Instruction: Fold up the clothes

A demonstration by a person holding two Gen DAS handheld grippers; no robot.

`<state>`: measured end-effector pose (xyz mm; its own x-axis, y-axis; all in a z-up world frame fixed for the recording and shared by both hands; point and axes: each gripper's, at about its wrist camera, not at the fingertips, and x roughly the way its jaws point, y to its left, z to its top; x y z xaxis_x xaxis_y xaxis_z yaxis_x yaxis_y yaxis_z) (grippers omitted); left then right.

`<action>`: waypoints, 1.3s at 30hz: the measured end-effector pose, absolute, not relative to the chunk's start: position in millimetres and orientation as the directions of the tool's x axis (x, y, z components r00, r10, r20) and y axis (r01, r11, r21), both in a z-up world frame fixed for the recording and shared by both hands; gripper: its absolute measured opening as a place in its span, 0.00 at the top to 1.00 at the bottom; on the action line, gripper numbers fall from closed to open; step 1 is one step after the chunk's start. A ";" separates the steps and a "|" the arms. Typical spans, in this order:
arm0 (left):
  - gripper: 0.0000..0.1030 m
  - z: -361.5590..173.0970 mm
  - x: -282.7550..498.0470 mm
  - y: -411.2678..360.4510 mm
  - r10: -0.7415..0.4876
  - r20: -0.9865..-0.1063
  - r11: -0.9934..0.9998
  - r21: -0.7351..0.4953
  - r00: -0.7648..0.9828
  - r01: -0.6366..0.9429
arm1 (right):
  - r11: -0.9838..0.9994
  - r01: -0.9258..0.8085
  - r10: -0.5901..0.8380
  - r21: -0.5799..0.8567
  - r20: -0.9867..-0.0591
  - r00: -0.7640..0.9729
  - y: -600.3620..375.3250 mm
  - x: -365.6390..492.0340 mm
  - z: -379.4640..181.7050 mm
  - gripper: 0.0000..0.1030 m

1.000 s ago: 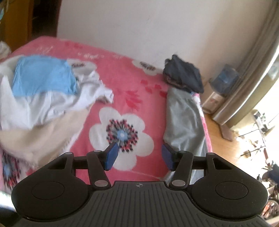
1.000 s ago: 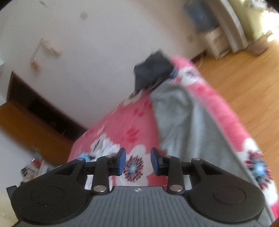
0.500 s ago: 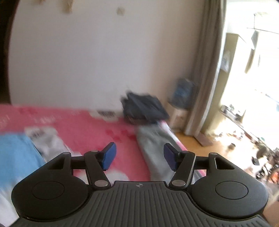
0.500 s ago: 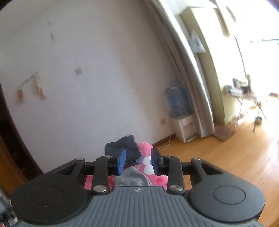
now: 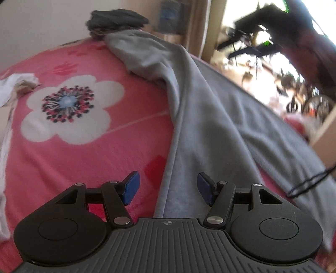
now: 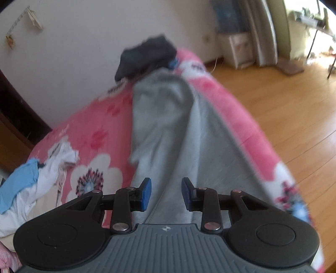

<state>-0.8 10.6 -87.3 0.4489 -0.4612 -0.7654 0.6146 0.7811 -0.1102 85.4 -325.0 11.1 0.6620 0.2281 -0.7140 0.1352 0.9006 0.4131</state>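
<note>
Both my grippers have dropped from pointing at the wall half a second ago and now hang low over the bed [image 5: 69, 159], looking down at the grey trousers [image 5: 214, 126]. My left gripper [image 5: 167, 190] has its blue fingers spread wide, empty, straddling the trousers' left edge where grey cloth meets pink floral sheet. My right gripper [image 6: 166, 194] is also parted, more narrowly, holding nothing, with grey fabric showing between its fingers.

From the left wrist view the trousers run from 6 o'clock up toward 12 o'clock, one leg creased and bunched near the top. A black drawstring [image 5: 308, 182] trails at 3 o'clock. At 12 o'clock a dark folded garment [image 5: 117, 17] sits at the far end of the bed, touching the trouser leg's end. From the right wrist view a loose heap of white and blue clothes [image 6: 35, 178] lies at 9 o'clock, well apart from the trousers, and the wooden floor [image 6: 283, 109] fills 3 o'clock.
</note>
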 end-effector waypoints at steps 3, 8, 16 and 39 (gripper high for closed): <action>0.45 -100.8 -9.1 2.0 -0.436 -0.789 0.760 -0.063 0.434 0.647 | 0.897 0.145 0.242 0.417 -0.739 0.629 -314.1 105.5 -18.8 0.67; 0.76 -113.8 -29.9 -2.6 -0.410 -0.787 0.759 -0.014 0.461 0.651 | 0.874 0.220 0.223 0.433 -0.760 0.610 -333.5 137.3 -31.8 0.67; 0.96 -89.7 -49.9 -7.0 -0.491 -0.741 0.757 -0.101 0.459 0.646 | 0.879 0.196 0.241 0.435 -0.759 0.605 -348.2 182.7 -44.3 0.63; 0.96 -52.6 -88.8 -127.8 -0.781 -0.574 0.509 -0.360 0.245 0.782 | 0.992 -0.065 0.122 0.105 -0.740 0.661 -352.3 187.0 -72.3 0.95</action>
